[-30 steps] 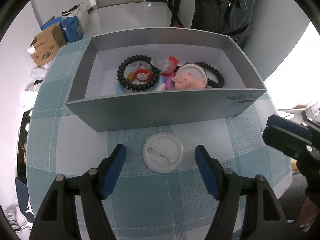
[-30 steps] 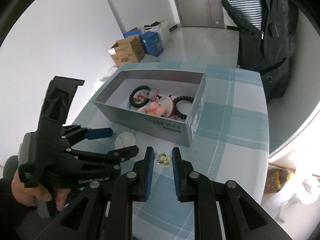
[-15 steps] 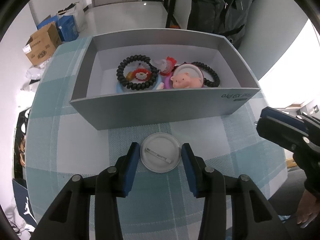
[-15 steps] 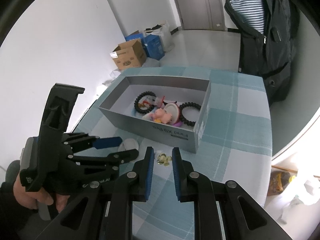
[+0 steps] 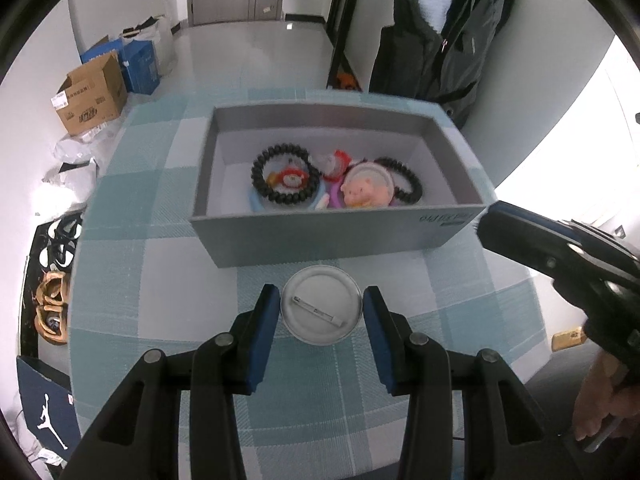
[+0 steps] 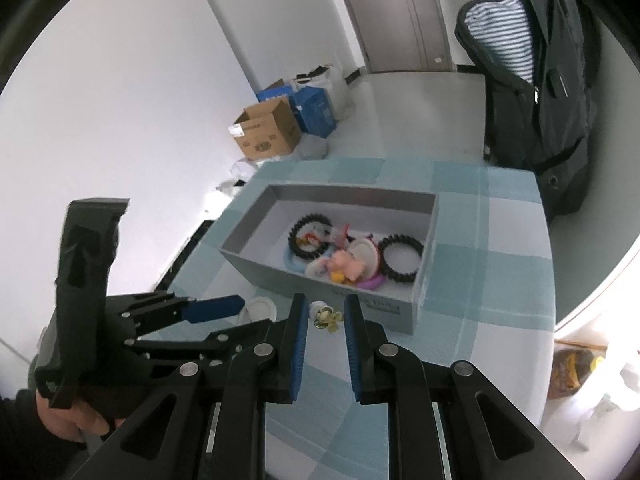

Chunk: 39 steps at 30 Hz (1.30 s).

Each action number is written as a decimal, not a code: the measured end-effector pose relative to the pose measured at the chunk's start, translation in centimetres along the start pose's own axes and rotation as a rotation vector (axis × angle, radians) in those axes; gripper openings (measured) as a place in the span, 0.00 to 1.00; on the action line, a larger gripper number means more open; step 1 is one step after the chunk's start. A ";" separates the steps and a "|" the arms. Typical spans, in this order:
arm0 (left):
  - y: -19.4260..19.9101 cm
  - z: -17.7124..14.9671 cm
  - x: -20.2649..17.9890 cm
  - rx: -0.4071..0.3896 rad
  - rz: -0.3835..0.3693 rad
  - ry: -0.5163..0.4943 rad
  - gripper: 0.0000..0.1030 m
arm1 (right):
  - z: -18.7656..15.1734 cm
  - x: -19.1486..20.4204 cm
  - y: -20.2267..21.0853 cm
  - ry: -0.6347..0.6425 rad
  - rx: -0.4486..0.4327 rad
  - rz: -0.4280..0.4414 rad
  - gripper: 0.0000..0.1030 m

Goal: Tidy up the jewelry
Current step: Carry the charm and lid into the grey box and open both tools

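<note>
A white round pin badge (image 5: 322, 306) lies back-up between the blue pads of my left gripper (image 5: 322, 300), which is shut on its rim just above the checked cloth. From the right wrist view the same badge (image 6: 262, 308) shows in the left gripper (image 6: 240, 316). Behind it stands the grey box (image 5: 320, 240) holding two black bead bracelets (image 5: 286, 178), a pig badge (image 5: 366, 190) and other trinkets. My right gripper (image 6: 326, 308) hovers with a narrow gap and nothing in it. Small gold pieces (image 6: 328, 318) lie on the cloth beyond its tips, near the box (image 6: 276, 272).
The table carries a teal checked cloth (image 5: 160, 280); its edge curves close on the right. The right gripper (image 5: 492, 224) reaches in from the right. On the floor are a cardboard box (image 5: 90, 100), blue boxes and shoes. A dark jacket (image 5: 440, 48) hangs behind.
The left jaws closed from wide apart onto the white badge, then the left gripper rose and the box looks farther away. The right gripper kept its narrow gap and stayed nearly still.
</note>
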<state>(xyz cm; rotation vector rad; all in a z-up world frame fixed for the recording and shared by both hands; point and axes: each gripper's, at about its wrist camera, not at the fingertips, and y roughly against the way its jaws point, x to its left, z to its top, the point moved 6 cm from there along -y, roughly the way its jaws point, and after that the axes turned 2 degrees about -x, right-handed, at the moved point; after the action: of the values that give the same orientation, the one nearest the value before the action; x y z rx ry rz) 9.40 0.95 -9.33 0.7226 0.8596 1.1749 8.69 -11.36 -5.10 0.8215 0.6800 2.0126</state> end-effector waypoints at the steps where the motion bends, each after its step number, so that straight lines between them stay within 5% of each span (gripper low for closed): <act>1: 0.4 0.1 0.1 -0.012 -0.001 0.001 0.36 | 0.3 0.2 0.1 -0.002 -0.007 0.005 0.17; 21: 3.8 4.6 0.9 -0.170 -0.112 0.088 0.36 | 4.6 0.5 -0.7 -0.101 -0.082 0.090 0.17; 39: 1.2 7.3 2.6 -0.137 -0.151 0.173 0.36 | 7.3 -0.6 -3.0 -0.167 -0.073 0.130 0.17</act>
<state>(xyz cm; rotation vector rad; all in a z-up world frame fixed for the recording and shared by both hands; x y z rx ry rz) 15.56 3.43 -5.22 0.4406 0.9504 1.1593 15.95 -9.16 -2.72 0.9997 0.4660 2.0431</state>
